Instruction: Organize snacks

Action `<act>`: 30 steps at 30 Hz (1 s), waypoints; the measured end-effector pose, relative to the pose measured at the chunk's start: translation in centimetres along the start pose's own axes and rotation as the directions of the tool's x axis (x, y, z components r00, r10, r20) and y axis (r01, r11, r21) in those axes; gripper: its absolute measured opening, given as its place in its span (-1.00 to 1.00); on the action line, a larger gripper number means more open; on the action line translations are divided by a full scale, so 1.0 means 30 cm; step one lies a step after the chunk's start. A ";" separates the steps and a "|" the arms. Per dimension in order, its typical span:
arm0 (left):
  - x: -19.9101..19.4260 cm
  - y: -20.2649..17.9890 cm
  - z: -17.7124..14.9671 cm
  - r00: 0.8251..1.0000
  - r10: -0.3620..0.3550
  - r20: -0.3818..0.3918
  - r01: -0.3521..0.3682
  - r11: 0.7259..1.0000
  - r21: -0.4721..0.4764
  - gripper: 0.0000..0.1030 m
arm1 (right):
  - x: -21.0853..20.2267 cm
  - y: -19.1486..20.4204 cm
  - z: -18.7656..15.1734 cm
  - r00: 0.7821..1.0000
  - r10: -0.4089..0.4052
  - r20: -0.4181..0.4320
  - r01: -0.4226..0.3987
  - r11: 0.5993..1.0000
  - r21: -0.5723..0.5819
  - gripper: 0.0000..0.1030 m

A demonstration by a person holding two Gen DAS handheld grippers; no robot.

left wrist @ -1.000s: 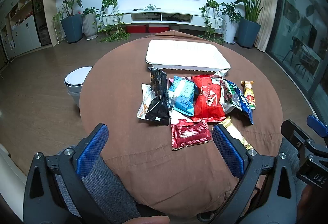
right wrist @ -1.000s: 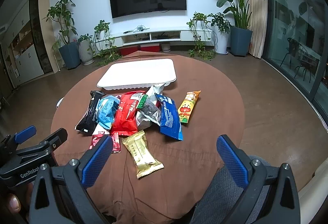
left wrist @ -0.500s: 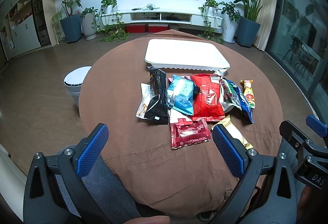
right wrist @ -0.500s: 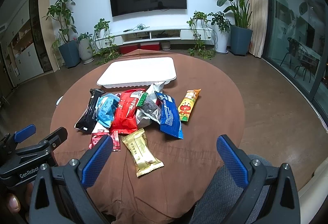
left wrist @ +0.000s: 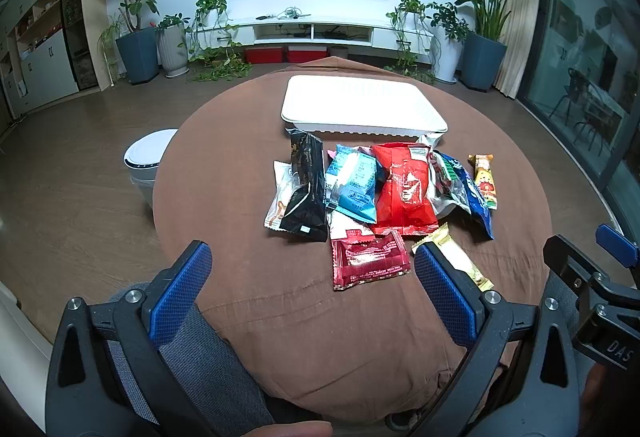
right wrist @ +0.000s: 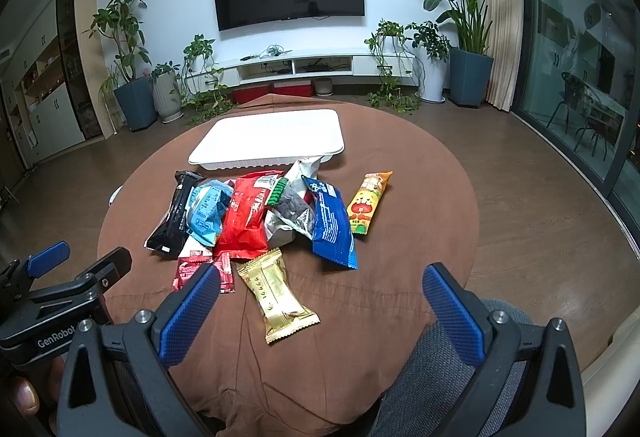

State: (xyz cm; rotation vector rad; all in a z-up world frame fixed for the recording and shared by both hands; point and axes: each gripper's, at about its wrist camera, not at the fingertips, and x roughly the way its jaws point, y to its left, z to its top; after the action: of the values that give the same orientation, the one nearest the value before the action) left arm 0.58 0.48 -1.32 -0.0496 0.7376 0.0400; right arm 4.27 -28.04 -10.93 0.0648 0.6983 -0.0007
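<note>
- Between the left gripper (left wrist: pixel 312 285) jaws, spread wide and holding nothing, lies the dark red packet (left wrist: pixel 370 260), nearest of the snacks to the desk (left wrist: pixel 224 205) edge.
- Right gripper (right wrist: pixel 320 301) jaws also gape empty; the gold packet (right wrist: pixel 276 295) lies between them.
- Beyond the gold packet, overlapping snacks hide a white packet (left wrist: pixel 280 197) under the black packet (left wrist: pixel 306 189).
- Farthest, the white tray (right wrist: pixel 272 139); its inside is not visible.

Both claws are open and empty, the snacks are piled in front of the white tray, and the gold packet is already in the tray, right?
Not quite. The gold packet is not in the white tray; it lies on the brown cloth at the near edge of the pile, as the right wrist view shows. The rest stands: left claw and right claw are open and empty.
</note>
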 end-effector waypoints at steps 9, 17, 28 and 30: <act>0.003 -0.002 -0.003 1.000 0.000 -0.001 0.000 1.000 0.002 0.99 | 0.000 0.000 0.001 1.000 0.000 -0.001 0.000 1.000 0.000 1.00; 0.006 -0.001 -0.008 1.000 0.000 -0.002 0.000 1.000 0.003 0.99 | 0.001 0.000 0.002 1.000 0.001 -0.003 -0.001 1.000 0.000 1.00; 0.041 0.045 -0.008 0.999 -0.045 -0.006 0.044 0.998 -0.048 0.99 | 0.028 -0.027 -0.033 0.998 0.051 -0.029 -0.048 0.996 0.076 1.00; 0.048 0.063 0.001 0.999 -0.034 0.027 0.035 0.998 -0.050 0.99 | 0.035 -0.043 -0.039 0.997 0.071 -0.034 -0.067 0.991 0.112 1.00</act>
State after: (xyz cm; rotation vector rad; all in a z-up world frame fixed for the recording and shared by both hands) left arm 1.56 2.39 -2.34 -0.1094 0.7093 0.0263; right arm 4.28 -29.23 -12.58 0.1963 0.7331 0.0282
